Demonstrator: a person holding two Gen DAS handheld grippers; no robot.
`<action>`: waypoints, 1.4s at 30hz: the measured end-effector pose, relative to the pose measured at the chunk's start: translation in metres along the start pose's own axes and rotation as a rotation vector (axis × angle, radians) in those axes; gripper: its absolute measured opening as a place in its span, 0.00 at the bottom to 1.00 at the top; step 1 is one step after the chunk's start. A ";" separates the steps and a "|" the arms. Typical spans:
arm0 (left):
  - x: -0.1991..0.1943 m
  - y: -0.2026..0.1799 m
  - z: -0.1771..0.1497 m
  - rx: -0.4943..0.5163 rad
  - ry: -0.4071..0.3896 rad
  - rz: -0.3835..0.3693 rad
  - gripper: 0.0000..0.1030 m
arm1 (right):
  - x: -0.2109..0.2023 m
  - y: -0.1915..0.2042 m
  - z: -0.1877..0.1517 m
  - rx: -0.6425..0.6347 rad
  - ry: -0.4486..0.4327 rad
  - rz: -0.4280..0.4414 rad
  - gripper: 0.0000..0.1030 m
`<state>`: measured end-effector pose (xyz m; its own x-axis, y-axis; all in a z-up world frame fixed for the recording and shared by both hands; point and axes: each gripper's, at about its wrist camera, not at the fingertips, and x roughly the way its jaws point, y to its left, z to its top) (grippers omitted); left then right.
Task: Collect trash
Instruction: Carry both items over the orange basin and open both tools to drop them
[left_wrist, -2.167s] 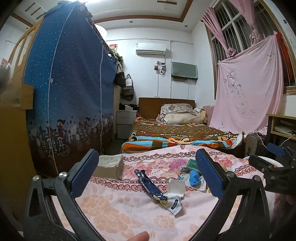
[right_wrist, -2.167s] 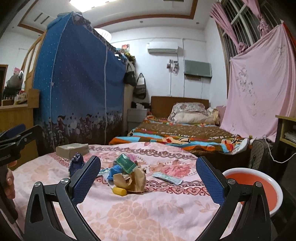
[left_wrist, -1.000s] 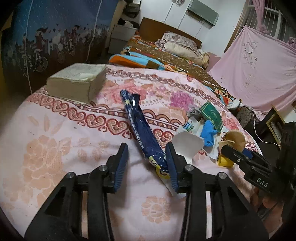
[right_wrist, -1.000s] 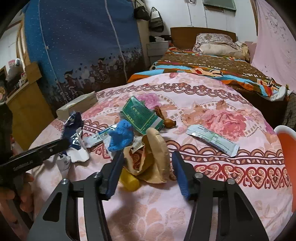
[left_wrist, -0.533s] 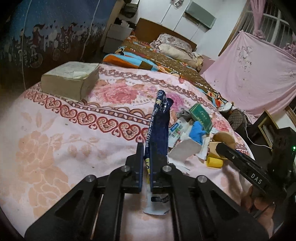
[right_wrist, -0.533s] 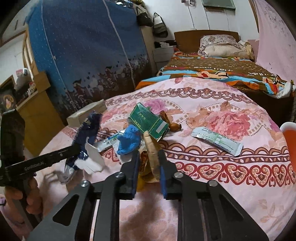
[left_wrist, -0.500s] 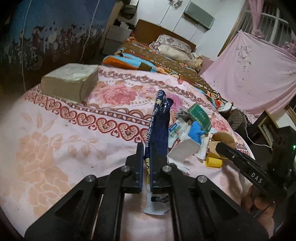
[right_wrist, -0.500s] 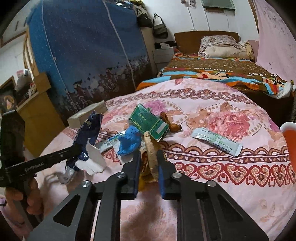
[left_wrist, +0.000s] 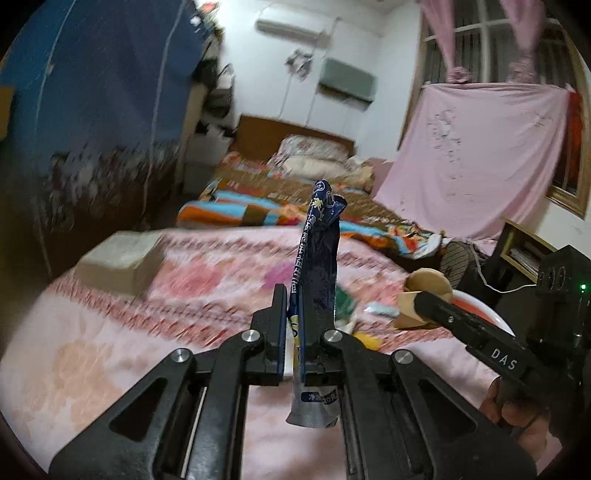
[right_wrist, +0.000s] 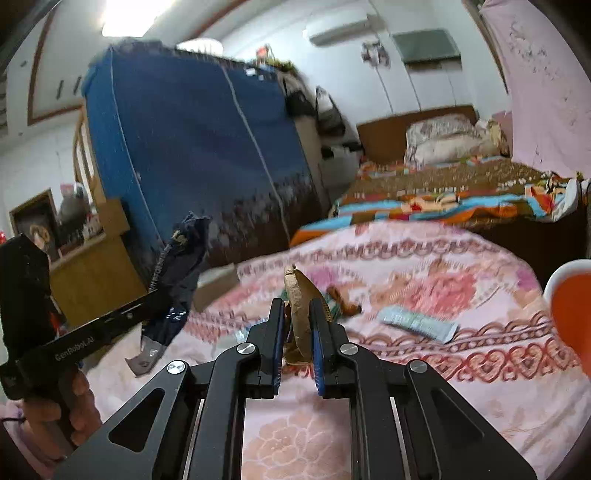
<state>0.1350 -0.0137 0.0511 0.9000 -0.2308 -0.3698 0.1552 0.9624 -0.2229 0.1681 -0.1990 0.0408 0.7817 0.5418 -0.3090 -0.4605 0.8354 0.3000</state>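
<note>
Lifted off the floral bedspread (left_wrist: 110, 350) since 0.5 s ago: dark blue crinkled wrapper (left_wrist: 317, 251), upright, clamped in left gripper (left_wrist: 291, 332); tan crumpled paper (right_wrist: 301, 310) clamped in right gripper (right_wrist: 298, 339).

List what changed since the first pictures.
Both grippers shut on trash and lifted it: left gripper took the blue wrapper, right gripper the brown paper. The box and the white packet stayed on the bedspread.
</note>
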 end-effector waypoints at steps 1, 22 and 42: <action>0.001 -0.008 0.003 0.014 -0.012 -0.016 0.00 | -0.004 -0.001 0.002 -0.006 -0.024 -0.004 0.11; 0.074 -0.175 0.030 0.168 0.084 -0.379 0.00 | -0.105 -0.097 0.033 0.014 -0.357 -0.513 0.12; 0.169 -0.249 -0.002 0.059 0.493 -0.406 0.00 | -0.127 -0.180 0.009 0.283 -0.202 -0.683 0.14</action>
<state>0.2479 -0.2930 0.0420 0.4744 -0.6035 -0.6409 0.4790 0.7878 -0.3872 0.1556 -0.4187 0.0341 0.9282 -0.1366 -0.3461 0.2566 0.9086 0.3294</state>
